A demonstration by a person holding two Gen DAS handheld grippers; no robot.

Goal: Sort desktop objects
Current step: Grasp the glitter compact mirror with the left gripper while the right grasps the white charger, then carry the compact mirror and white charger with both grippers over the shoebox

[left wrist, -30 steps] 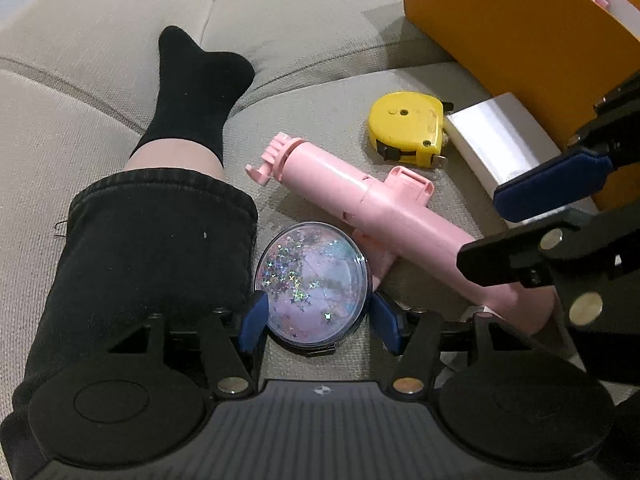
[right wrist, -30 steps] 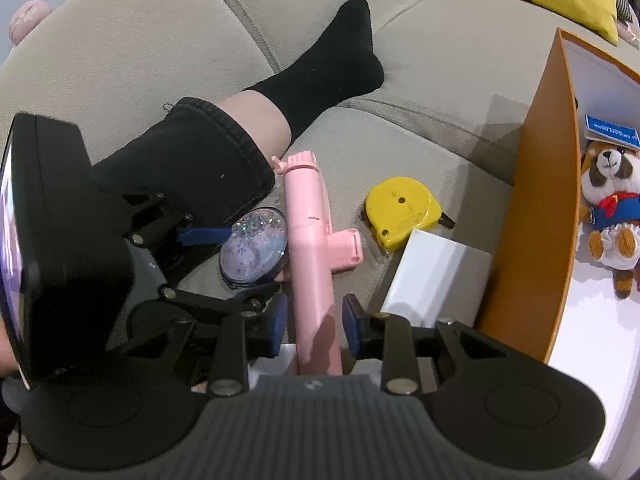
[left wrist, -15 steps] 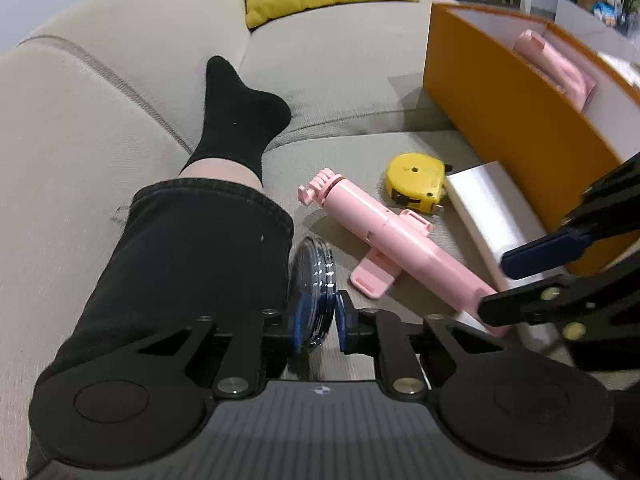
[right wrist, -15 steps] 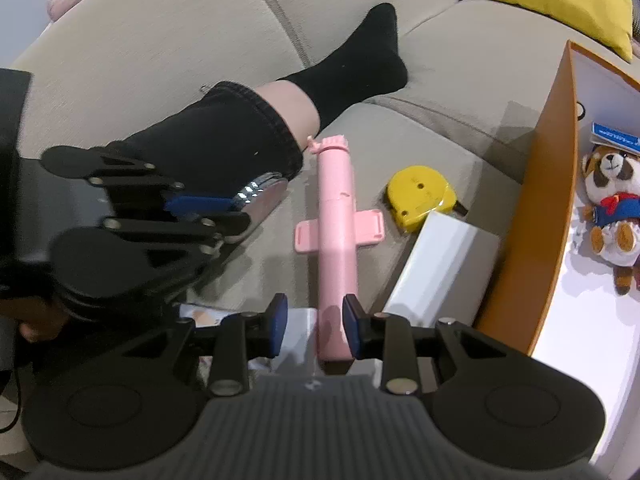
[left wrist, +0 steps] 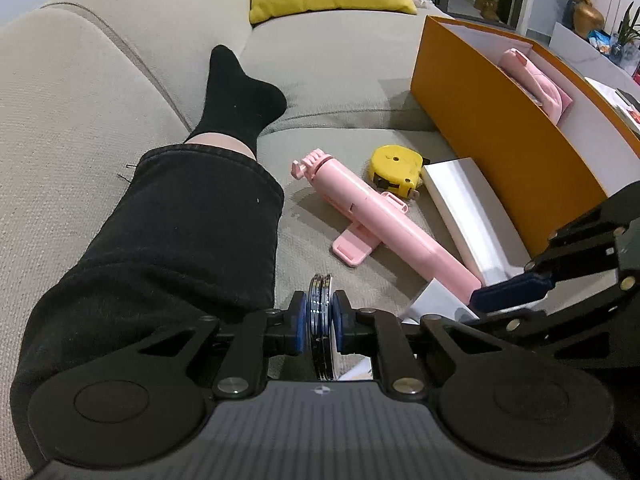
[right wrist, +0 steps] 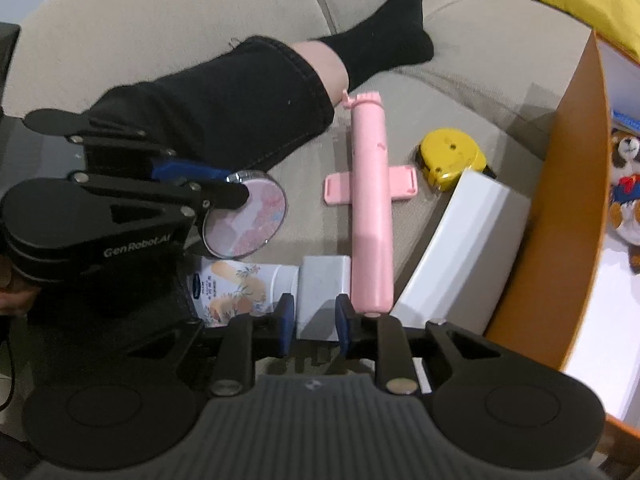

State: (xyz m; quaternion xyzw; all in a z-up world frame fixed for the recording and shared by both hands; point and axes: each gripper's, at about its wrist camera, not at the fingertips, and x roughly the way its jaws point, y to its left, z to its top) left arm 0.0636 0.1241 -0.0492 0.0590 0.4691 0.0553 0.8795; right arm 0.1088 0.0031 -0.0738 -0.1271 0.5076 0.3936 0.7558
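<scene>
Left wrist view: the working area is bounded on the left by a person's trousered leg (left wrist: 180,232) and black sock (left wrist: 236,92), and on the right by the wall of an orange box (left wrist: 492,128). Between them a strip of grey sofa cushion (left wrist: 340,64) is left open. The left gripper (left wrist: 319,320) is angled steeply downward and is pinched on a round compact mirror (left wrist: 320,300), held edge-on between the blue pads (disc standing vertical, rim pointing forward). A pink selfie stick (left wrist: 372,216) is seen lying on the cushion, its long axis running diagonally from upper left to lower right. A yellow tape measure (left wrist: 396,168) lies just beside it, and a white box (left wrist: 464,216) lies against the orange wall. The right gripper (left wrist: 516,288) is seen at the lower right.

Right wrist view: the right gripper (right wrist: 314,320) is pointed steeply down, its jaws having just been closing; a grey cap (right wrist: 322,292) of a printed tube (right wrist: 236,288) lies between the pads, but contact cannot be confirmed. The selfie stick (right wrist: 370,208) runs nearly vertically, its lower end just beside the right pad. The left gripper (right wrist: 236,190) is seen at left with the mirror (right wrist: 248,216) face-on, raised off the cushion. A plush toy (right wrist: 624,184) sits inside the orange box (right wrist: 568,200).
</scene>
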